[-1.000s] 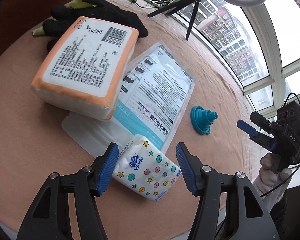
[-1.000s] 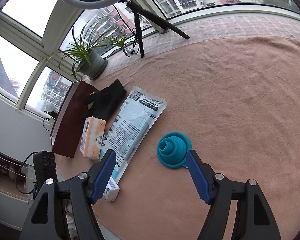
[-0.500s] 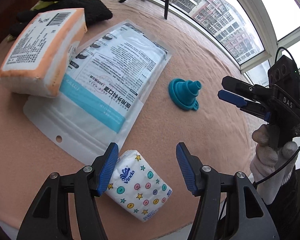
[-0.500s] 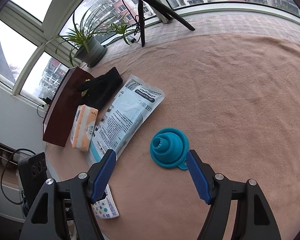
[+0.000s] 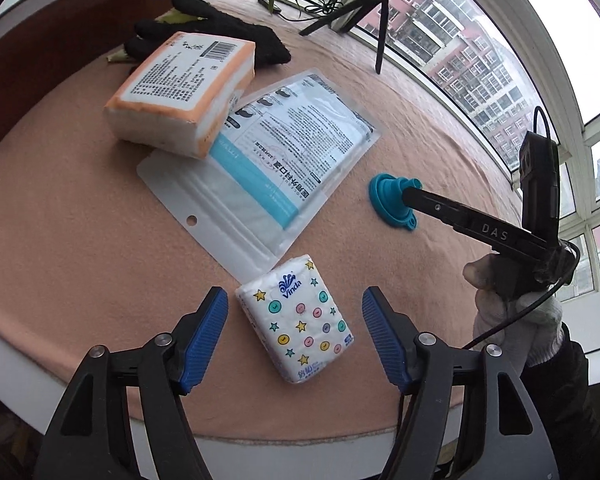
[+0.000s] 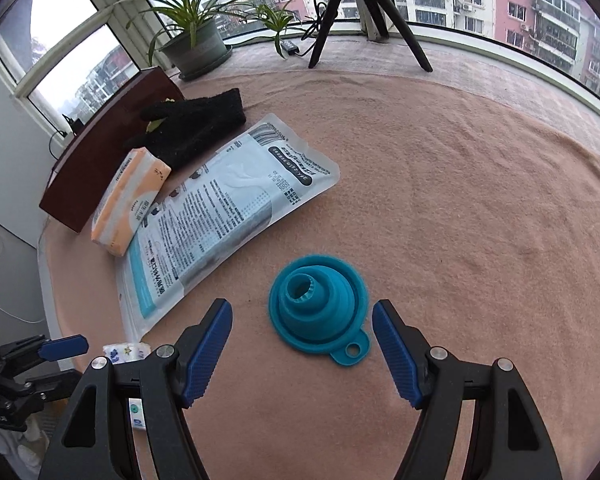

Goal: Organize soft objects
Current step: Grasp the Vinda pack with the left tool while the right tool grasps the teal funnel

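Nearest the lens in the left wrist view, the left gripper has its jaws wide apart on either side of the small star-patterned tissue pack, which lies at lower centre on the desk near its front edge; the pads do not touch it. In the right wrist view the right gripper likewise has its jaws apart around the teal funnel, low in the middle of the frame, with clear gaps both sides.

Further up, the mask pouch lies flat across the centre, its near corner just beside the tissue pack. The orange tissue block rests partly on the pouch's upper left edge, and beyond it the black glove lies at the upper left, close to the brown box.

By the look of it, little is settled: nothing is held, the soft things lie loosely overlapped, and whether the box is their destination cannot be told. Gathering the tissue pack appears to be the step in hand.
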`<state>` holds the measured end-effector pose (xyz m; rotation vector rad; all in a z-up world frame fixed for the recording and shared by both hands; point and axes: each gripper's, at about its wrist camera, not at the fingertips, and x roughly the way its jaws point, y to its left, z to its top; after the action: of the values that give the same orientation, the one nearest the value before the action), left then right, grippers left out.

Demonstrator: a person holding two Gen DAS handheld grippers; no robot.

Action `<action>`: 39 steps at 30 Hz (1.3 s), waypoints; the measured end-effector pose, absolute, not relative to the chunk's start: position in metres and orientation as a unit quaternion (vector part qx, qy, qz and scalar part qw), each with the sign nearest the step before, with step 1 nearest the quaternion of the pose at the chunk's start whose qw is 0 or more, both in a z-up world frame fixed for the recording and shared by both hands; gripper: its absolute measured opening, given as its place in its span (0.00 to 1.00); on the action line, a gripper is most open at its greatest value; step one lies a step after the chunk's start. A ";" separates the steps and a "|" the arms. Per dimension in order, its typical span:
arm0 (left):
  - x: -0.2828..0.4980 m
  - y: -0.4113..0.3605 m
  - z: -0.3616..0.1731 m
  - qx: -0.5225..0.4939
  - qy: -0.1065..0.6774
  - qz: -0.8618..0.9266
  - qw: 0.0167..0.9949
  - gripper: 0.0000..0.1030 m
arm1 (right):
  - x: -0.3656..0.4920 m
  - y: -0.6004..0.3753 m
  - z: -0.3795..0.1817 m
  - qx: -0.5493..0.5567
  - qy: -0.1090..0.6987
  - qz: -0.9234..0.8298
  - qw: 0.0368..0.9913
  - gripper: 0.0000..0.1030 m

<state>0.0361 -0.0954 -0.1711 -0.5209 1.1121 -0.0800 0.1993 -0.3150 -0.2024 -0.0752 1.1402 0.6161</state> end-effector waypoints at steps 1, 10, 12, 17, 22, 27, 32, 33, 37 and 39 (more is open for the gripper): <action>0.037 -0.098 -0.172 -0.243 0.525 -0.036 0.815 0.68 | 0.201 -0.314 -0.205 -0.044 0.528 0.279 0.801 0.67; 0.034 -0.122 -0.189 -0.226 0.553 -0.001 0.802 0.68 | 0.202 -0.294 -0.217 -0.099 0.505 0.276 0.812 0.67; 0.034 -0.124 -0.191 -0.225 0.557 0.014 0.799 0.68 | 0.200 -0.290 -0.219 -0.116 0.497 0.273 0.816 0.67; 0.037 -0.133 -0.197 -0.231 0.561 0.045 0.794 0.68 | 0.199 -0.286 -0.224 -0.137 0.485 0.263 0.822 0.67; 0.047 -0.145 -0.204 -0.199 0.566 0.072 0.797 0.71 | 0.202 -0.284 -0.223 -0.153 0.485 0.267 0.819 0.68; 0.051 -0.145 -0.209 -0.182 0.572 0.085 0.795 0.71 | 0.203 -0.282 -0.224 -0.165 0.485 0.274 0.814 0.70; 0.049 -0.149 -0.210 -0.155 0.574 0.076 0.801 0.71 | 0.207 -0.283 -0.225 -0.171 0.486 0.286 0.808 0.73; 0.048 -0.148 -0.209 -0.152 0.574 0.076 0.801 0.71 | 0.207 -0.284 -0.225 -0.173 0.485 0.288 0.807 0.73; 0.045 -0.149 -0.210 -0.134 0.573 0.071 0.806 0.71 | 0.201 -0.287 -0.225 -0.177 0.485 0.291 0.806 0.73; 0.044 -0.152 -0.210 -0.118 0.573 0.068 0.808 0.71 | 0.199 -0.289 -0.225 -0.176 0.486 0.292 0.805 0.71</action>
<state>0.0435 -0.1515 -0.2099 -0.2527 1.2250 0.1465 0.1988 -0.2892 -0.2246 -0.3771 1.0397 0.6252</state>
